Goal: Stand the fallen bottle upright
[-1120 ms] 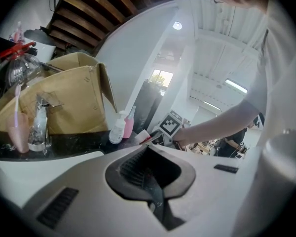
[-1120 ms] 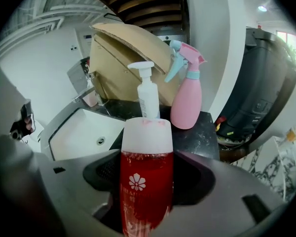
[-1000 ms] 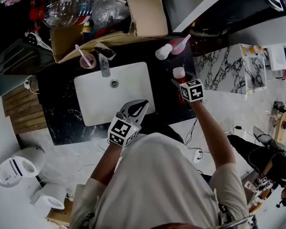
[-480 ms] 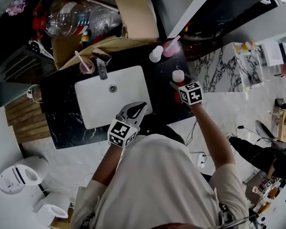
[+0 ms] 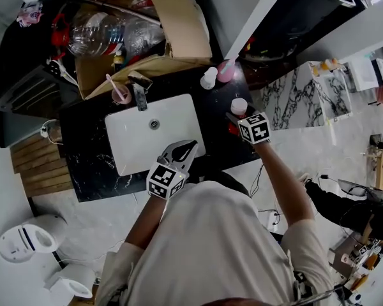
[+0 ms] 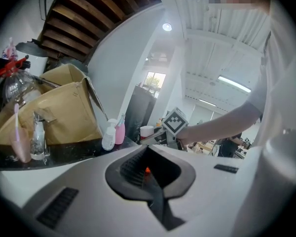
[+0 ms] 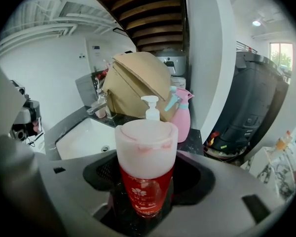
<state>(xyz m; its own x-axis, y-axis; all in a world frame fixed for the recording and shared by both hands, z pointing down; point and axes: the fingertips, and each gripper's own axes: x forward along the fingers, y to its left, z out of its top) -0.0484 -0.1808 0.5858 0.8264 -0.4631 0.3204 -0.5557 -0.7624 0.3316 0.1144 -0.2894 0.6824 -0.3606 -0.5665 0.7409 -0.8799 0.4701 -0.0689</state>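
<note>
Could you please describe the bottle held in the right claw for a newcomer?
Start at the white sink in the black counter. Right of it, the right claw holds a red bottle upright. Unlike the white pump bottle and pink spray bottle behind, it has a wide pale cap.

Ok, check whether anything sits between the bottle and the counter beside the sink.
Nothing visible does. The right gripper is shut on the bottle, upright over bare black counter right of the sink. The pump bottle and spray bottle stand farther back, apart from it.
</note>
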